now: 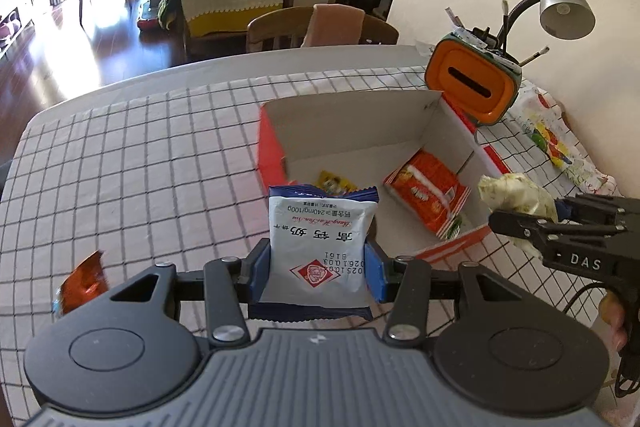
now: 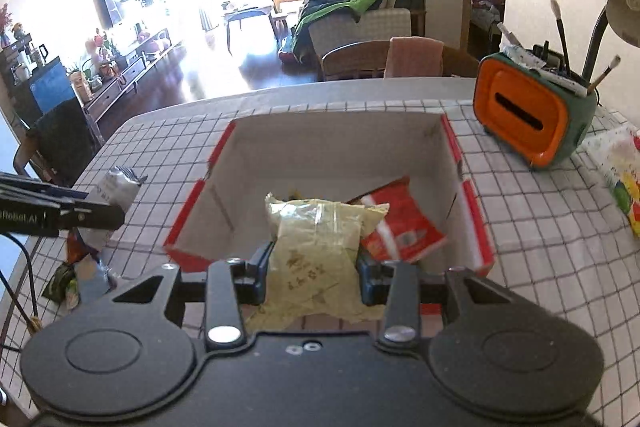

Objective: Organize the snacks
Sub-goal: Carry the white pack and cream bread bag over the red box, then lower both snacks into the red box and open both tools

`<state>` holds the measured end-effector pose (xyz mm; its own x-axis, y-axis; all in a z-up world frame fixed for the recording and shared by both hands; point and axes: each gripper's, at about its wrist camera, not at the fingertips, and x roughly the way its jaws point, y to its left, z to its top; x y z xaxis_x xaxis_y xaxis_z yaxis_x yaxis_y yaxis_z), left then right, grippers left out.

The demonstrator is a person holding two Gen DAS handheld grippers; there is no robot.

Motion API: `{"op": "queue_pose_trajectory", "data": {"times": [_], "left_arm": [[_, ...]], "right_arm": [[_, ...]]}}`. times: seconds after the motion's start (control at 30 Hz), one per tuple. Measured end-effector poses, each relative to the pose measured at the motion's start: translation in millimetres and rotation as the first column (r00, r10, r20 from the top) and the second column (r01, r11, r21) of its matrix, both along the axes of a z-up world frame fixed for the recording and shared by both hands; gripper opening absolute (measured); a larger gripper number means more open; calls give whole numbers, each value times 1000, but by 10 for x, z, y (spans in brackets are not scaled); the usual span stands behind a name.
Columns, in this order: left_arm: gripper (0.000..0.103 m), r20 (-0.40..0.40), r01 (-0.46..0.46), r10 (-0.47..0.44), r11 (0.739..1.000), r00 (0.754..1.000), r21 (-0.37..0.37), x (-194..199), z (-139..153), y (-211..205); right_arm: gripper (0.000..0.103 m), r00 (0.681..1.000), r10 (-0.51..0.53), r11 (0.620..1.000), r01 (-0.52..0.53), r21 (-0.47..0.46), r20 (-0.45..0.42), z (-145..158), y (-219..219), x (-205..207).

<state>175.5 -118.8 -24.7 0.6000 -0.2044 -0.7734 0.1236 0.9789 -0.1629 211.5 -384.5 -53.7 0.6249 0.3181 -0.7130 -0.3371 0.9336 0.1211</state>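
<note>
- Between my left claw's (image 1: 318, 269) blue pads sits a white-and-blue snack packet (image 1: 322, 243), clamped at both side edges and standing upright, printed face toward the camera, above the checked tablecloth (image 1: 140, 167) just short of the box.
- At about eight o'clock from that claw, an orange foil wrapper (image 1: 82, 283) lies on the cloth, partly hidden by the claw's body.
- Between my right claw's (image 2: 312, 277) pads I grip a pale yellow-green packet (image 2: 320, 247), pinched at its sides and raised over the near edge of the box; in the left wrist view this claw shows at three o'clock with the packet poking out of it.
- At twelve o'clock, the open cardboard box (image 2: 452, 155), red outside and white inside, rests on the cloth; an orange-red packet (image 2: 400, 227) lies inside toward its right wall, and a small yellow packet (image 1: 335, 183) lies near the left.
- At about two o'clock past the box stands an orange-and-green holder (image 2: 524, 115) with brushes in it, a grey desk lamp (image 1: 564, 7) behind it.
- Beyond the table's far edge, a wooden chair (image 1: 280, 27) carries a pink cloth.
</note>
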Motion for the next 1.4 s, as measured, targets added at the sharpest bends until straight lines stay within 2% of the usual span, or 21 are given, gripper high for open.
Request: {"op": "queue_pose_trajectory", "data": {"times": [0.1,0.33,0.67,0.97,1.13,1.4], "left_arm": [[47,-15,-5,5,1000,1000,9,178,-51,-159],[47,-56,-26,29,998,998,51,591,-219,-456],[47,-163,-21,42,991,986,132,1110,-522,-765],[47,-260,-6,54,983,964,182,1342,-734,-878],[48,-284,16,51,973,958,229,1384,-804,-984],[48,-269,15,55,968,961,250,1373,-817,-1046]], "right_arm": [[40,1000,-1,1000,1,-18,1,-28,-71,189],[40,998,16,1000,-18,-26,-61,-187,-195,674],[40,989,93,985,-107,-133,-113,-482,-64,1106],[40,976,145,971,-172,-165,-164,-630,14,1206],[40,969,159,958,-197,-207,-188,-686,41,1219],[41,965,163,957,-205,-205,-205,-696,20,1189]]}}
